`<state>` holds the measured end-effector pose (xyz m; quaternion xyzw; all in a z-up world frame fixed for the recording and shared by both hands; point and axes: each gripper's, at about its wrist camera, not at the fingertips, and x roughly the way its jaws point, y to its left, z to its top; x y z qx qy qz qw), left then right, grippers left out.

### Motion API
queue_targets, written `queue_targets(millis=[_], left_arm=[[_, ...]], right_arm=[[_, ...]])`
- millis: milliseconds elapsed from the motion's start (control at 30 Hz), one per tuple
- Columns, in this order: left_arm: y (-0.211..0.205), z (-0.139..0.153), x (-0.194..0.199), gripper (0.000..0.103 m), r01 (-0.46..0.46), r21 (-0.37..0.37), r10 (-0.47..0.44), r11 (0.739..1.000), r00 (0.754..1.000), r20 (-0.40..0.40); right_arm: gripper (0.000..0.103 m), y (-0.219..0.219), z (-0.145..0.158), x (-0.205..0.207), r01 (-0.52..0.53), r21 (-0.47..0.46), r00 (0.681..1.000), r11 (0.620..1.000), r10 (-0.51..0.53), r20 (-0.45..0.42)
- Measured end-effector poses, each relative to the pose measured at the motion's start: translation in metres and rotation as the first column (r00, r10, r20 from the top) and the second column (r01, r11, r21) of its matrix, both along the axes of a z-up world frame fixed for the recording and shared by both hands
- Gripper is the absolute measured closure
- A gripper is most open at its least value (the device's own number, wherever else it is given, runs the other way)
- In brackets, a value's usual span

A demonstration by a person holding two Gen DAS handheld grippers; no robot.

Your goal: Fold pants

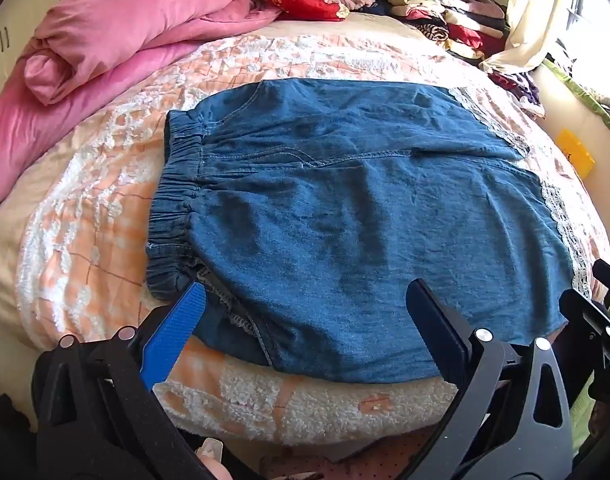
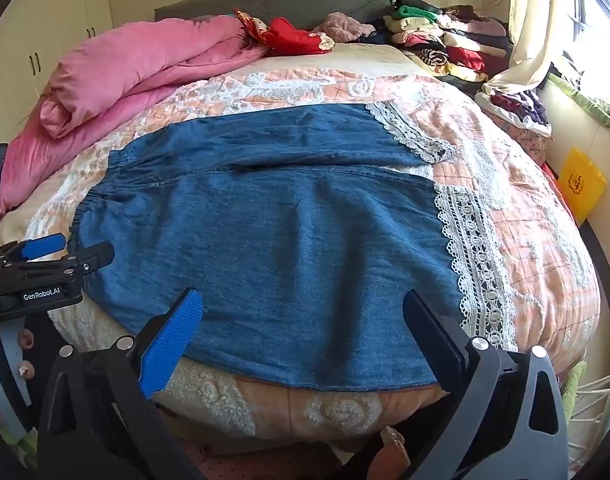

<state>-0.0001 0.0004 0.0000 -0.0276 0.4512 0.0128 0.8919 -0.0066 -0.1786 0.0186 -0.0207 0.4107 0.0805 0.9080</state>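
Blue denim pants lie flat across the bed, elastic waistband at the left, white lace cuffs at the right. They also show in the right wrist view, lace cuffs at the right. My left gripper is open and empty over the near edge, close to the waistband corner. My right gripper is open and empty over the near edge, closer to the cuffs. The left gripper shows at the left of the right wrist view.
The bed has a peach and white quilt. A pink duvet is bunched at the back left. Piles of folded clothes sit at the back right. A yellow bag stands by the right wall.
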Motion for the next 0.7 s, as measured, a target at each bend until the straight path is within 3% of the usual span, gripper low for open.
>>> queue_targets(millis=[700], left_arm=[[-0.0083,0.0055,-0.0038,0.009,0.020,0.007,-0.020,1.000,1.000,0.017]], right_arm=[[0.004,-0.0012,0.0030,-0.0038,0.009,0.001,1.000,1.000,-0.009,0.011]])
